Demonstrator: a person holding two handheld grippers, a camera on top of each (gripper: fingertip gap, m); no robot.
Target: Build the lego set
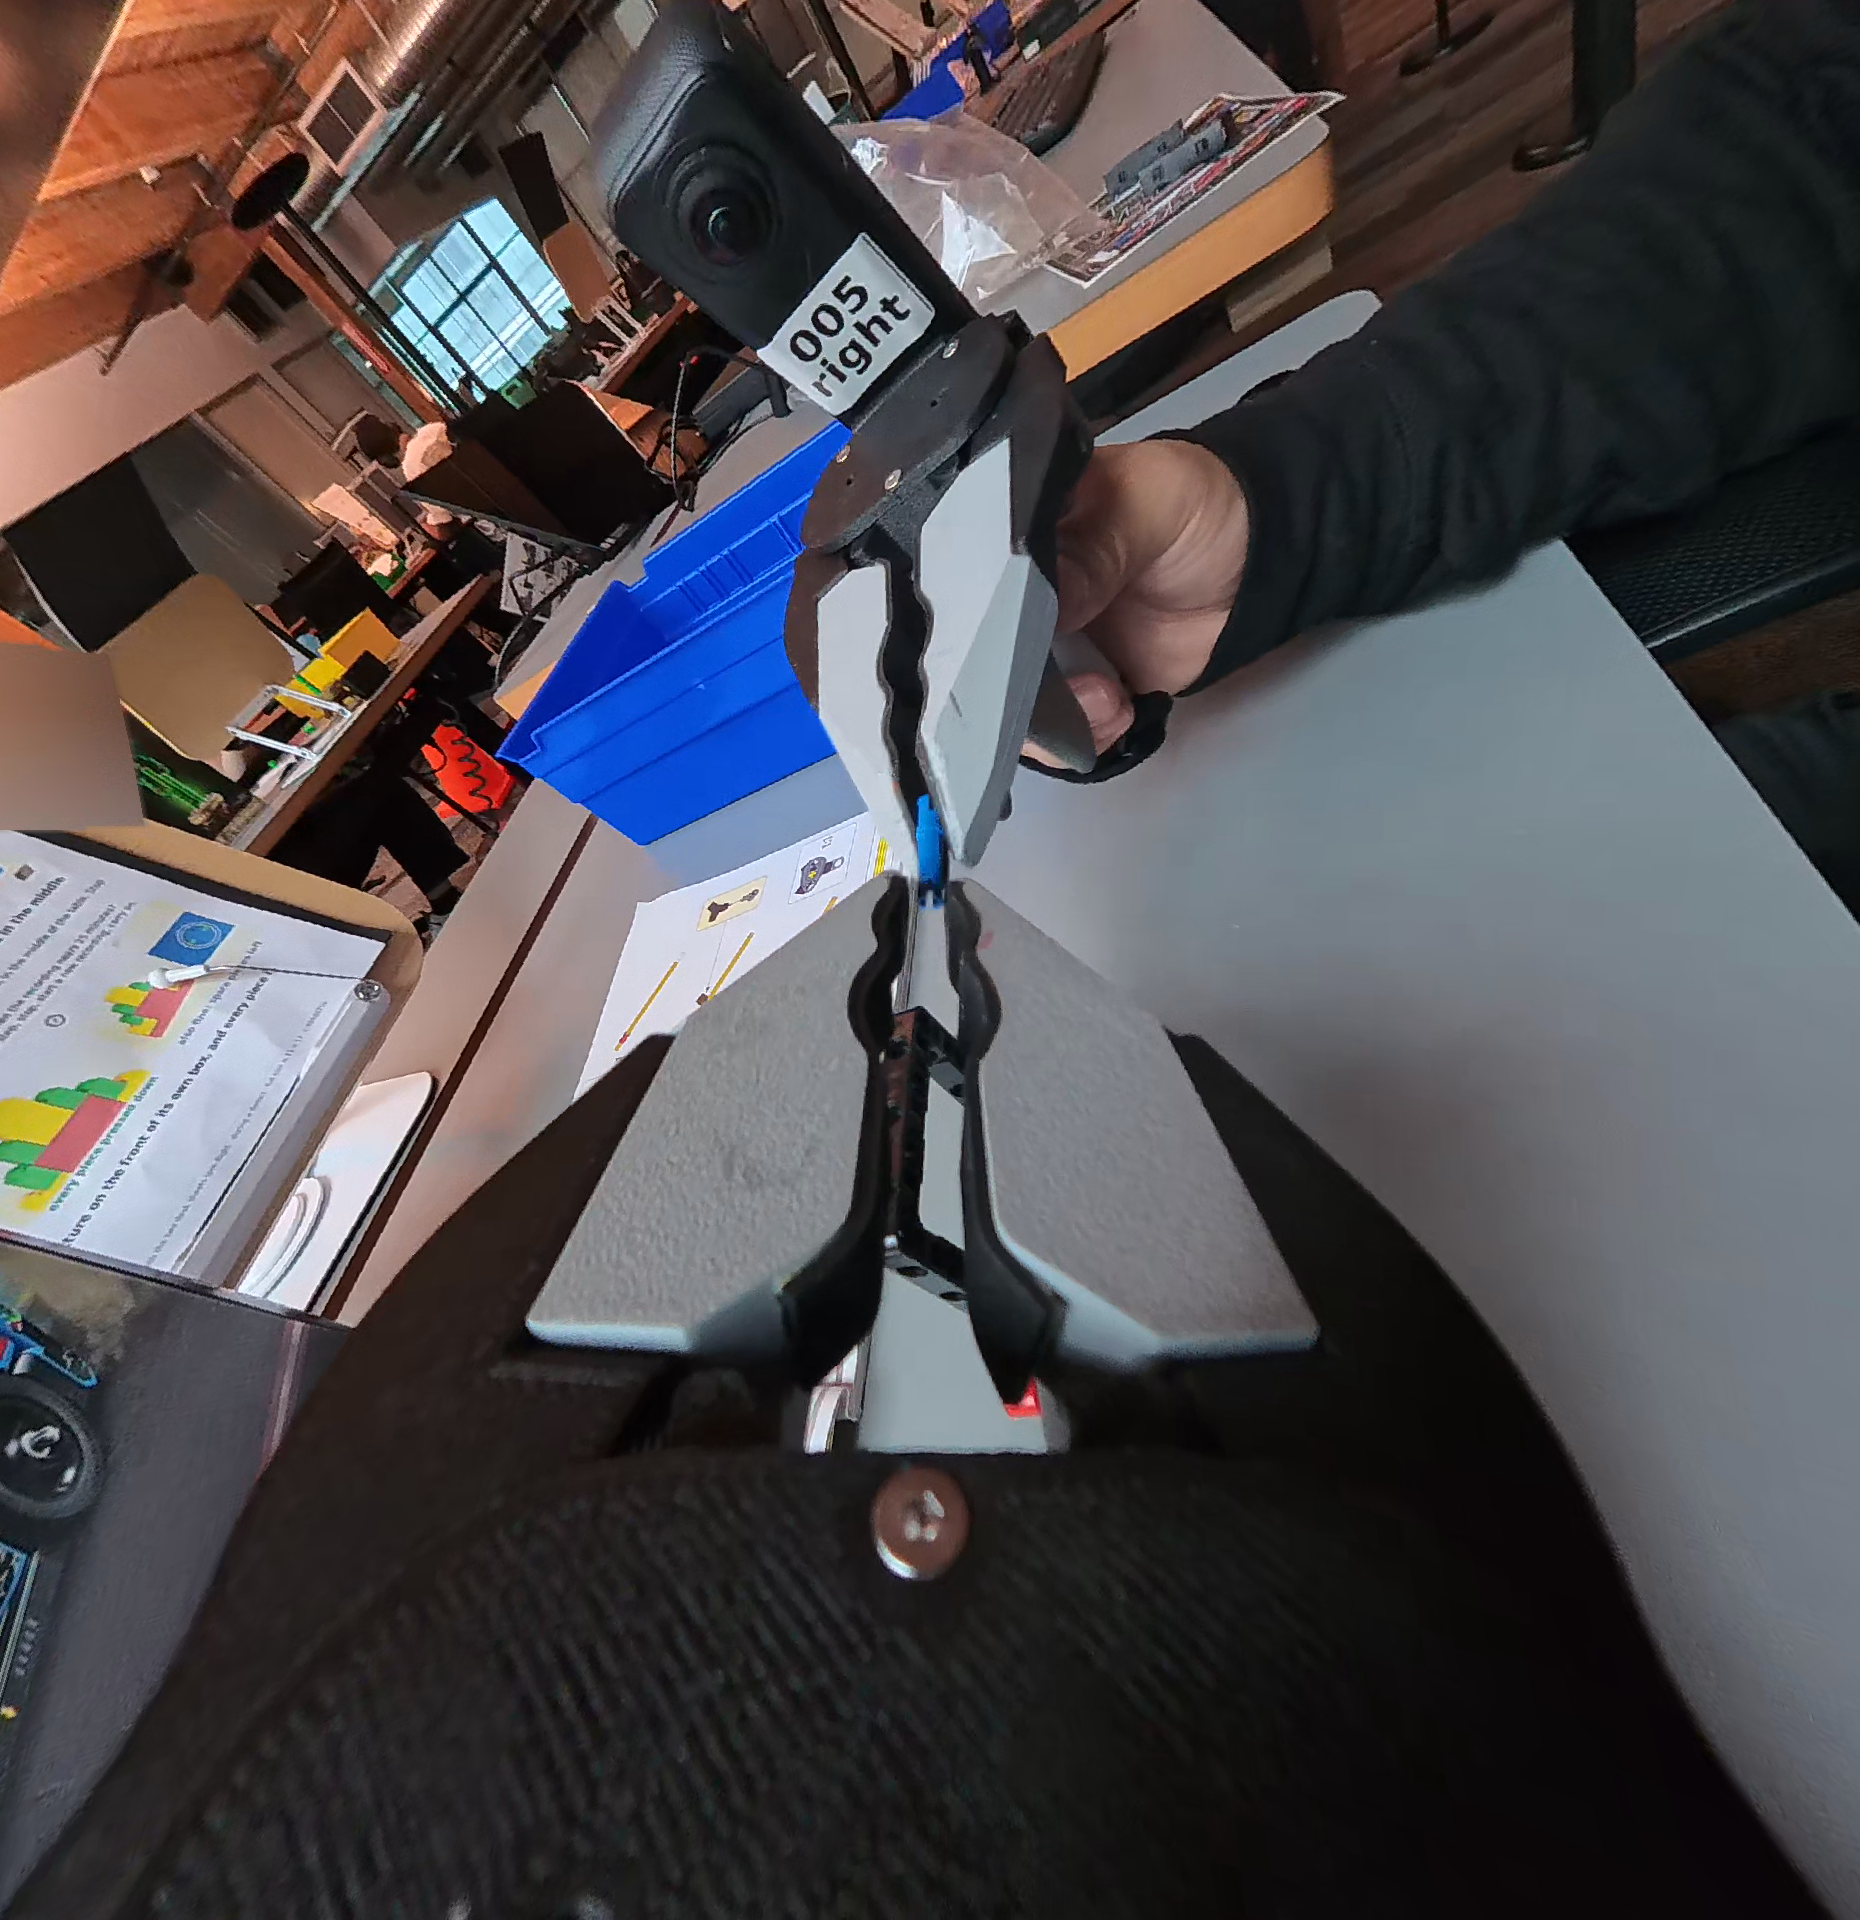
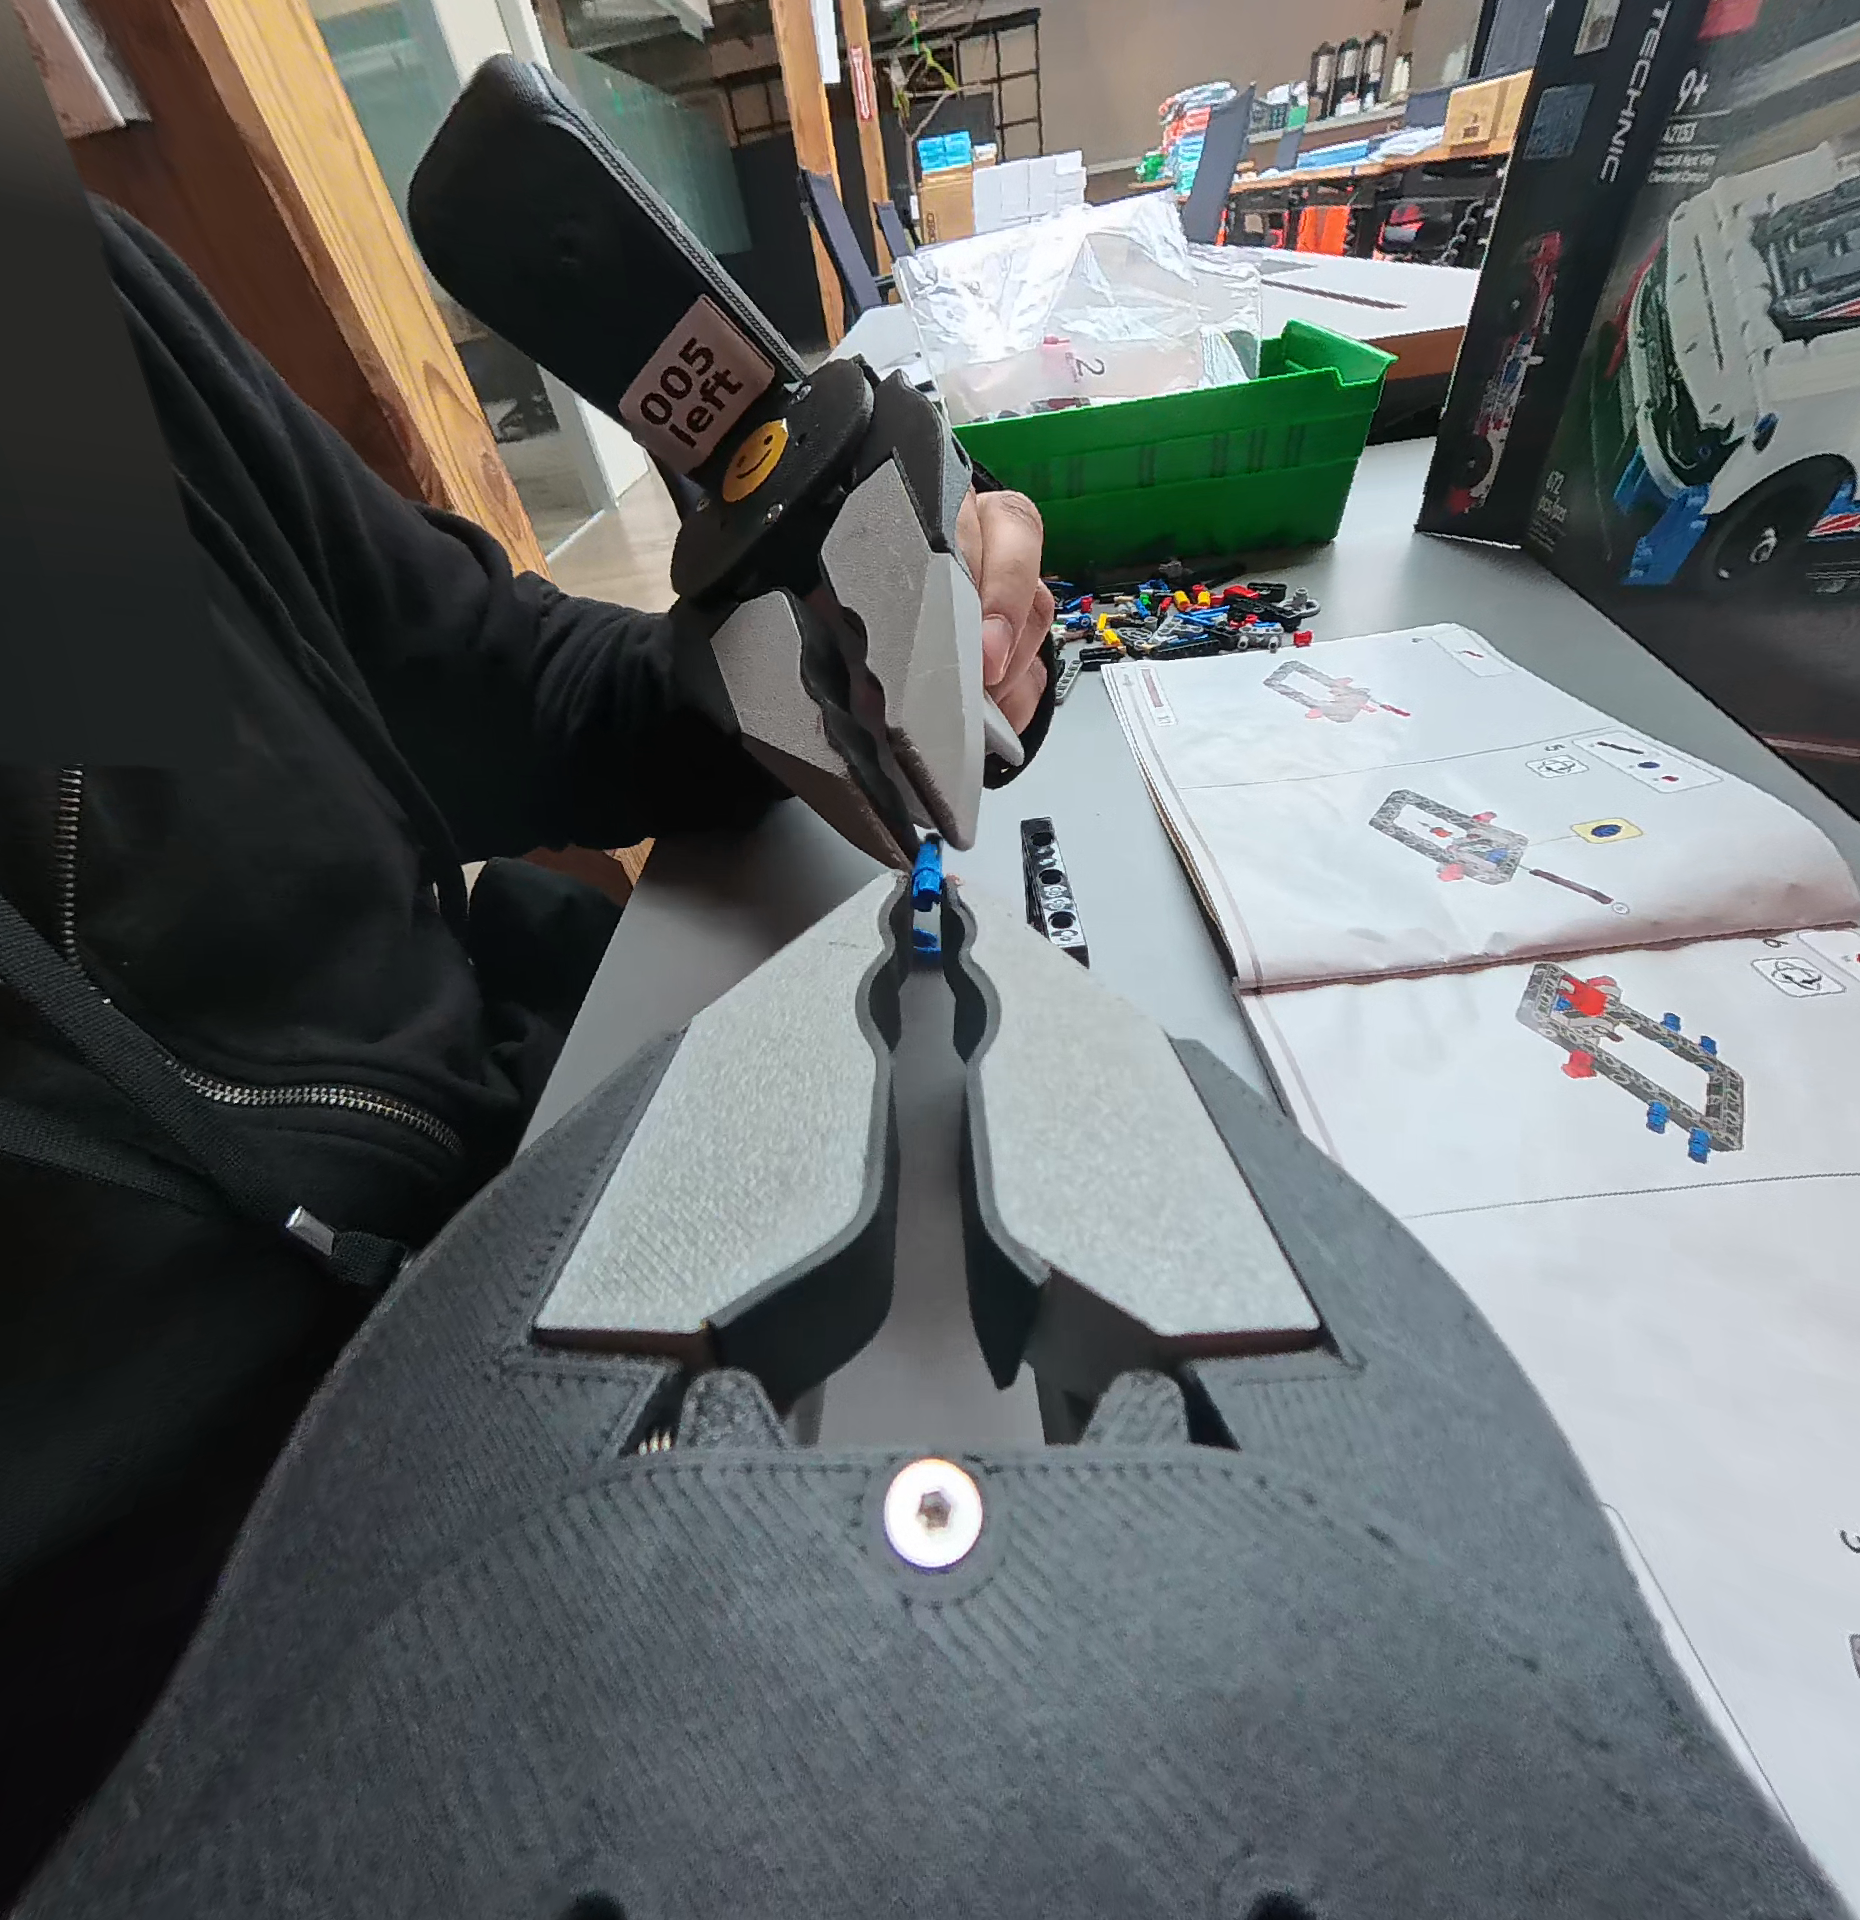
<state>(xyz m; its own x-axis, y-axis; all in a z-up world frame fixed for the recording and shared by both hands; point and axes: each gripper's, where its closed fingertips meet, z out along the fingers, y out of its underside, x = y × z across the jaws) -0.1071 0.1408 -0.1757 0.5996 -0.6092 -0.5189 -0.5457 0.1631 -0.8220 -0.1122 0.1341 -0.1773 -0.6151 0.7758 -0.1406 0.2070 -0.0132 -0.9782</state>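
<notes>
Between my two meeting tips, the blue pin (image 2: 927,891) is half hidden: my right gripper (image 2: 927,914) pinches it, my left gripper (image 1: 924,902) clamps it too; a black beam (image 2: 1053,881) lies just beside.

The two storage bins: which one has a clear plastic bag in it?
The green bin, behind the loose pieces in the right wrist view, holds the clear bag. The blue bin shows none.
</notes>
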